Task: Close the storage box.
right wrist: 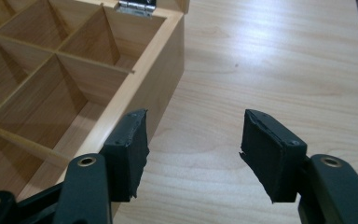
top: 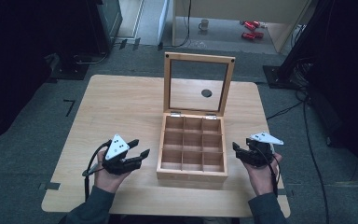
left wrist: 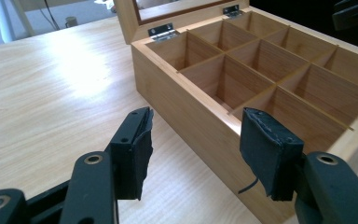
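Observation:
A wooden box (top: pixel 192 173) with several empty compartments stands mid-table, its glass-paned lid (top: pixel 198 83) raised upright at the back. My left gripper (top: pixel 139 149) hovers just left of the box's front corner, open and empty. In the left gripper view the box wall (left wrist: pixel 182 100) sits ahead of the open gripper (left wrist: pixel 196 133). My right gripper (top: pixel 240 150) is held just right of the box, open and empty. In the right gripper view the box's side wall (right wrist: pixel 156 88) lies beside the left fingertip (right wrist: pixel 130 140) of the open gripper (right wrist: pixel 193 135).
The light wooden table (top: pixel 116 107) has bare surface left and right of the box. A round dark hole (top: pixel 206 93) shows in the tabletop through the lid's pane. On the floor beyond stand a mug (top: pixel 204 24) and red items (top: pixel 250 29).

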Demonstrator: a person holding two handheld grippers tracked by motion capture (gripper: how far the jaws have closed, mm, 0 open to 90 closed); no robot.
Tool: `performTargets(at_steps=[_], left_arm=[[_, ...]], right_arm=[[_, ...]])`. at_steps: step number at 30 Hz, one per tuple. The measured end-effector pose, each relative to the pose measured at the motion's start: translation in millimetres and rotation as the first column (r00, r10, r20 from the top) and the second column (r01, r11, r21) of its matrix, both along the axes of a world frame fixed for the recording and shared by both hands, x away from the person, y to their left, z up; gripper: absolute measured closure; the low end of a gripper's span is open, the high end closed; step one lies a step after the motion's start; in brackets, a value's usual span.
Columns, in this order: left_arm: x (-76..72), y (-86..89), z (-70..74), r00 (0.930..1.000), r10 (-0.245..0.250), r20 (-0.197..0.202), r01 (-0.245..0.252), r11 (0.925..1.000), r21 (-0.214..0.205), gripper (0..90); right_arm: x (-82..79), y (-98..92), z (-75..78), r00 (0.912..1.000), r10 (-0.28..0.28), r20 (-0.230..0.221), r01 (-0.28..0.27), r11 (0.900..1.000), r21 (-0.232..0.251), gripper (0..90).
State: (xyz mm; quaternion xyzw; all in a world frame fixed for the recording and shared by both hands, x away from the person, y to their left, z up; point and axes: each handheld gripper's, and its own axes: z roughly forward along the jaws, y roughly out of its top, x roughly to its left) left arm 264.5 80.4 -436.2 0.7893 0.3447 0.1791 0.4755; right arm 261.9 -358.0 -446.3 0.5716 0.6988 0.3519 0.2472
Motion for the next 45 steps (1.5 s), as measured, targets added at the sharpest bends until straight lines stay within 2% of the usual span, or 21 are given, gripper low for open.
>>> performTargets(at_steps=[3, 4, 8, 12, 14, 18, 26, 29, 32, 38, 42, 45], left_arm=[[3.7, -0.1, 2.5, 1.0, 0.004, -0.001, -0.004, 0.9999, 0.011, 46.3], [7.1, 0.4, 5.3, 1.0, 0.006, -0.003, -0.006, 1.0, 0.0, 46.4], [13.9, -0.4, 12.4, 0.9999, 0.013, 0.006, -0.013, 0.9999, -0.004, 47.0], [18.4, -2.6, 18.2, 0.9999, 0.011, 0.006, -0.011, 0.9999, -0.009, 47.3], [20.9, -4.1, 22.1, 0.9999, 0.006, 0.014, -0.006, 0.9998, -0.017, 47.1], [27.2, -6.3, 27.3, 0.9999, 0.002, 0.011, -0.002, 1.0, -0.002, 46.4], [38.7, -6.5, 33.4, 0.9998, 0.011, 0.018, -0.011, 0.9998, -0.019, 46.9], [42.1, -7.1, 35.4, 0.9998, 0.011, 0.019, -0.011, 0.9995, -0.028, 46.6], [49.5, -11.1, 38.5, 0.9998, 0.015, 0.015, -0.014, 0.9995, -0.029, 45.9], [60.3, -18.4, 48.5, 0.9992, 0.015, 0.037, -0.014, 0.9996, -0.026, 44.7], [66.4, -22.2, 54.8, 0.9985, 0.017, 0.052, -0.015, 0.9993, -0.035, 44.0], [72.4, -23.7, 55.2, 0.9989, 0.02, 0.043, -0.017, 0.9987, -0.047, 43.9]], right_arm=[[2.6, 1.8, 2.0, 1.0, 0.009, 0.002, -0.009, 1.0, -0.002, 40.4], [6.0, 4.6, 3.6, 0.9998, 0.021, -0.006, -0.021, 0.9996, -0.018, 40.5], [11.9, 8.6, 10.4, 0.9994, 0.033, 0.009, -0.033, 0.9992, -0.024, 41.7], [16.9, 10.1, 15.5, 0.9988, 0.045, 0.017, -0.045, 0.9989, -0.015, 41.9], [21.0, 10.7, 19.5, 0.997, 0.071, 0.031, -0.071, 0.9975, -0.008, 42.5], [27.8, 10.9, 27.4, 0.9941, 0.094, 0.053, -0.095, 0.9954, 0.009, 43.1], [38.1, 12.7, 35.3, 0.9921, 0.106, 0.066, -0.107, 0.9943, 0.001, 43.2], [44.6, 13.8, 36.4, 0.9926, 0.107, 0.058, -0.106, 0.9942, -0.014, 43.2], [49.5, 14.4, 39.4, 0.9923, 0.105, 0.065, -0.105, 0.9944, -0.018, 44.6], [58.5, 16.1, 47.0, 0.9909, 0.109, 0.079, -0.108, 0.9939, -0.026, 45.6], [64.0, 16.9, 50.7, 0.9901, 0.108, 0.09, -0.103, 0.9933, -0.052, 45.6], [68.2, 17.0, 53.5, 0.9897, 0.104, 0.098, -0.1, 0.9937, -0.051, 45.6]])
